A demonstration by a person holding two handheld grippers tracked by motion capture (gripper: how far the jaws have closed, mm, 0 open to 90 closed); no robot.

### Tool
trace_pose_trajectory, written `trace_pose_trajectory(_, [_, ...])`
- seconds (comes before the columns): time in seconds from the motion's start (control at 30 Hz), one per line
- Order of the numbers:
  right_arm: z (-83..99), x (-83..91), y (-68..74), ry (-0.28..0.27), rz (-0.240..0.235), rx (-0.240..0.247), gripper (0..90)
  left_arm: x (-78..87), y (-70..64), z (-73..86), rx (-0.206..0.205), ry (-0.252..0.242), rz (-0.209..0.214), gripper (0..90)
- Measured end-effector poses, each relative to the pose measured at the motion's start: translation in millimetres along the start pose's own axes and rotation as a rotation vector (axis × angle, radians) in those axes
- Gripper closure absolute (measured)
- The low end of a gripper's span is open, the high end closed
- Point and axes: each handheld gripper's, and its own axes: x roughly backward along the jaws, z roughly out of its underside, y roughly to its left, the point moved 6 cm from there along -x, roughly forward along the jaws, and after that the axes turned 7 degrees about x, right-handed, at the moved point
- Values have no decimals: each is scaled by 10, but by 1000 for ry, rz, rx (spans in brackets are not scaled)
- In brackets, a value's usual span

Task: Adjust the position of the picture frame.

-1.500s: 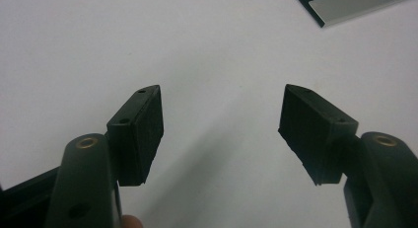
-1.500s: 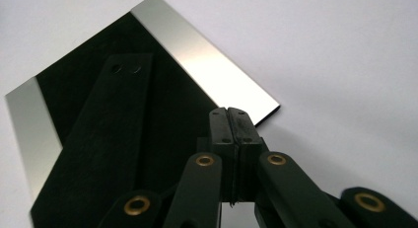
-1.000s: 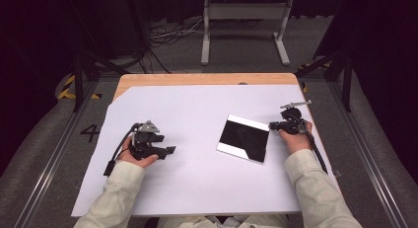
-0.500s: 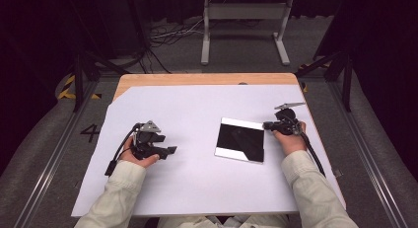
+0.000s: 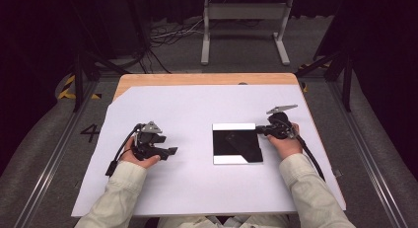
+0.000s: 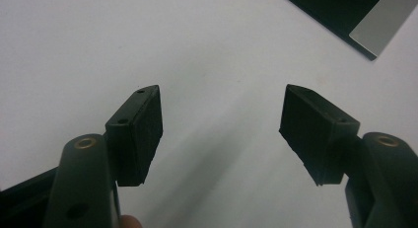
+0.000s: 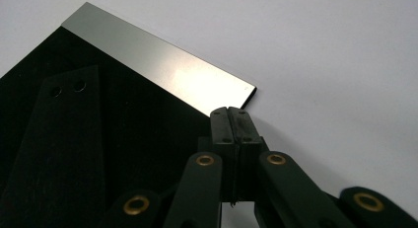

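A flat black square plate [image 5: 237, 143] with shiny silver strips on two edges lies flat on the white sheet [image 5: 197, 104] that covers the table [image 5: 197, 79]. The plate sits a little to the right of the middle of the sheet.

The right tongs [image 5: 260, 130] are at the plate's far right corner. In the right gripper view the right tongs [image 7: 235, 120] are pressed tight together with nothing between them. Their tips are right at the edge of the plate [image 7: 123, 114], next to the silver strip. I cannot tell if they touch the plate. A dark mirror picture of the tongs shows on the plate's shiny black face.

The left tongs [image 5: 170, 151] are well to the left of the plate, just above the white sheet, and point toward it. In the left gripper view the left tongs [image 6: 222, 134] are spread wide apart and hold nothing. One corner of the plate [image 6: 340, 11] shows far off at the top right of that view.
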Motion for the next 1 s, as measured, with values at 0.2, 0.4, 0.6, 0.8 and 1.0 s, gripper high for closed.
trace_pose_trajectory(0.2, [-21,83,75,2,24,71,895,14,-12,4,-3,-2,-4,332])
trace_pose_trajectory(0.4, [-37,350,187,6,40,159,867,18,-53,17,-25,1,-14,334])
trace_pose_trajectory(0.6, [-48,583,254,-6,0,200,838,35,-93,17,-55,5,-6,334])
trace_pose_trajectory(0.8, [-29,714,342,-8,-62,241,805,121,-62,-2,-42,-19,6,338])
trace_pose_trajectory(1.0, [0,866,360,-23,-84,246,792,136,-64,-17,-42,-24,7,338])
